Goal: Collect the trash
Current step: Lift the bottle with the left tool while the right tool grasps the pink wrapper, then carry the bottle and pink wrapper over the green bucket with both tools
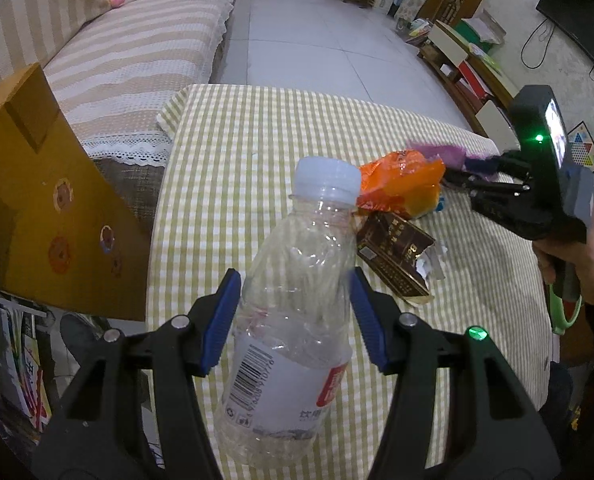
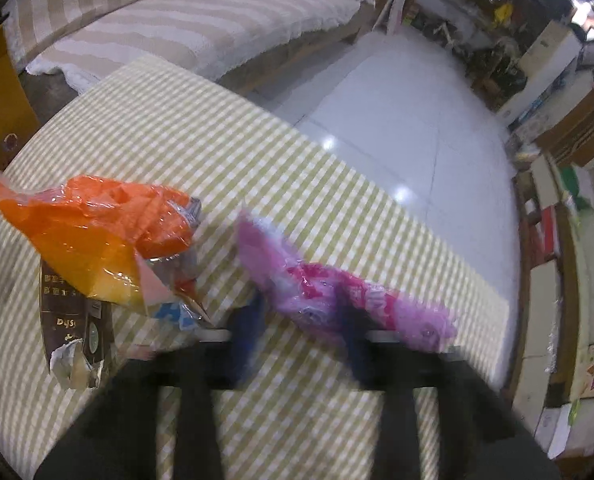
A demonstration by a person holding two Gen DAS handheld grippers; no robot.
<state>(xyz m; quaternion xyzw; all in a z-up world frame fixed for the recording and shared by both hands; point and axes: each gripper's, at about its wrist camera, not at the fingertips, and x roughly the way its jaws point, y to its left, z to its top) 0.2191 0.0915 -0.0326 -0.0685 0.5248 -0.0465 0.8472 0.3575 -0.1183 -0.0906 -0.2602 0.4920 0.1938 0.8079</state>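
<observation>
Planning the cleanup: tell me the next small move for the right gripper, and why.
Probably lift the purple wrapper clear of the table. The right gripper appears closed around it, though that view is blurred, and the orange wrapper lies close beside it.

The left gripper (image 1: 293, 316) is showing black arms, ribbed blue pads (image 1: 223, 320), silver screws and a glowing green light. On the right, the right gripper (image 1: 463, 172) is wearing a black body, lit screen and green-trimmed handle.
</observation>
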